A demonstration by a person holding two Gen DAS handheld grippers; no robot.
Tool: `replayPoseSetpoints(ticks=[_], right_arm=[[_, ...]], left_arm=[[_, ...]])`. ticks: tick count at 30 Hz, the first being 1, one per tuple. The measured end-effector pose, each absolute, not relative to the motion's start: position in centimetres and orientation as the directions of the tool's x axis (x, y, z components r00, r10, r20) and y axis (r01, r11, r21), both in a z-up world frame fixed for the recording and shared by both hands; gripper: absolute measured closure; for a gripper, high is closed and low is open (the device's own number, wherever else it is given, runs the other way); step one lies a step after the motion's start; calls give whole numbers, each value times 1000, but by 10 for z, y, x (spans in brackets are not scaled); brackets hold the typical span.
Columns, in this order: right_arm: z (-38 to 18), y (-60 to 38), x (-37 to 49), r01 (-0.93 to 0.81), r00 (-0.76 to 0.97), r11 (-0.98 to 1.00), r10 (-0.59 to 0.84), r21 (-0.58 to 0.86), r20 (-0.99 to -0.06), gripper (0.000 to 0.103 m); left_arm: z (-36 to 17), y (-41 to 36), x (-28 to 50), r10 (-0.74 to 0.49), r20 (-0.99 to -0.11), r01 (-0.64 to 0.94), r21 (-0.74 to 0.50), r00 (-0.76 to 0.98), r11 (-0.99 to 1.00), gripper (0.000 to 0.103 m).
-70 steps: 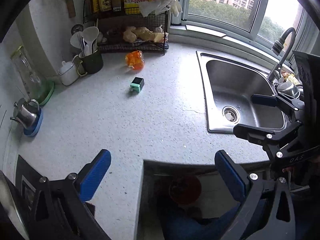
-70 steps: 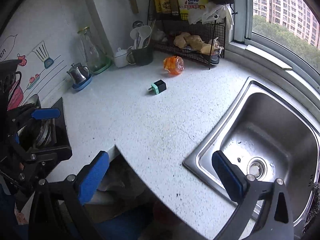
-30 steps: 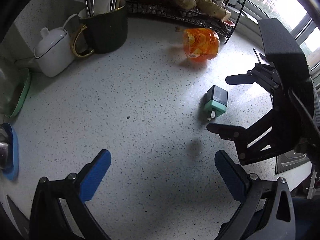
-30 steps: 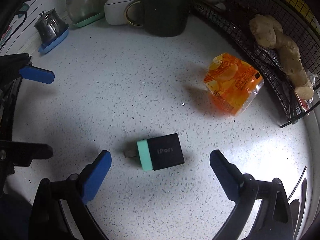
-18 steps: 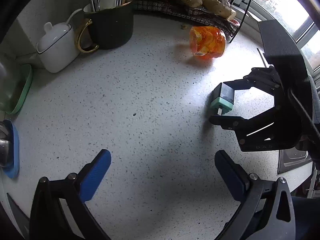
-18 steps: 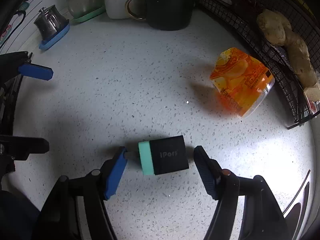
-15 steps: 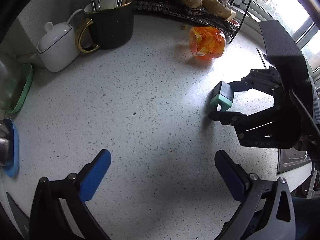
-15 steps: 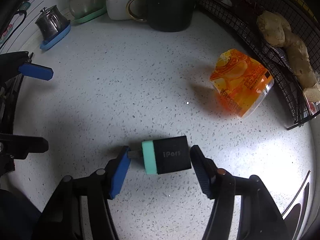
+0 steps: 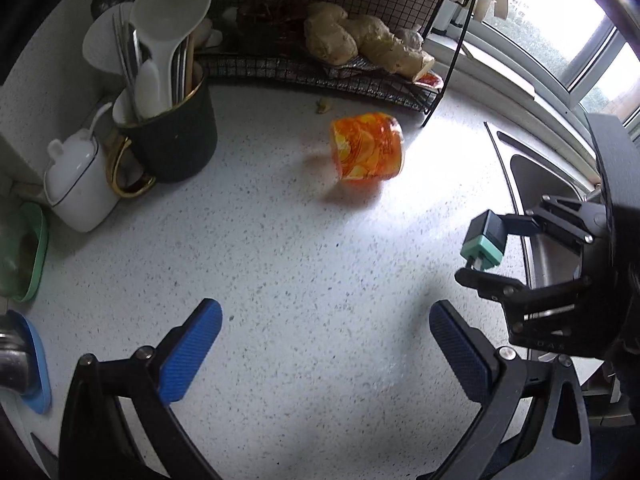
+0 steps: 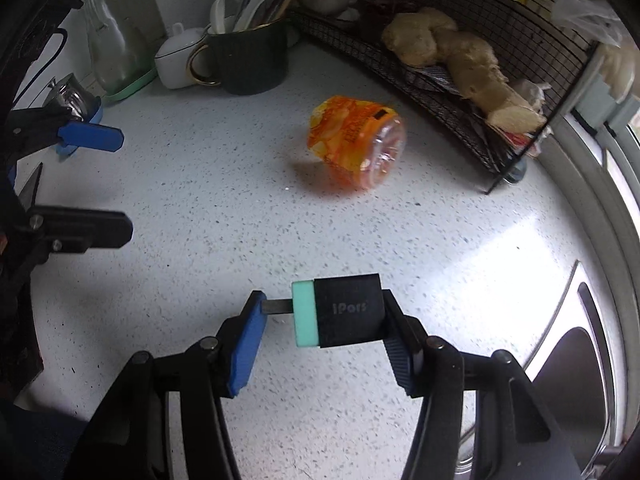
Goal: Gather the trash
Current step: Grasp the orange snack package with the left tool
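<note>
My left gripper (image 9: 326,354) hung over the counter (image 9: 280,264) with its fingers wide apart and nothing in them. The orange wrapper (image 10: 356,146) lay on its side at twelve o'clock from my right gripper (image 10: 320,338), near the wire rack (image 10: 460,52). My right fingers had just squeezed in on the plug (image 10: 338,310), one pad on its prong, one on its black end.
</note>
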State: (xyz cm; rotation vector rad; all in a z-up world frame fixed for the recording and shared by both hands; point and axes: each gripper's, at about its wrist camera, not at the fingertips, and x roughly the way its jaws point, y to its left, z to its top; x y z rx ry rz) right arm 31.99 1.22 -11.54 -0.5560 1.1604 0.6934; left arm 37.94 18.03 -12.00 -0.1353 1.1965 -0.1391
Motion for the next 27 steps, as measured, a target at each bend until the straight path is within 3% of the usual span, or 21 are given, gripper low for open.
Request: replayPoseSetpoints(ticks=[7,15,27], right_arm=[[-100,-39,327,-603,279,796,155,-47,-948,50],[-100,-81,338,-440,281,898,113,-23,-953,50],[-122,-93,338,-372,226,928,93,2,-970,50]], left_arm=[[-113,149,438,-208,-911,123,-176,355,977,0],[-140,135,489,-183,-936,194,-127,302,973,0],[-161,134,539,-210,-940,213,-155,267,965,0]])
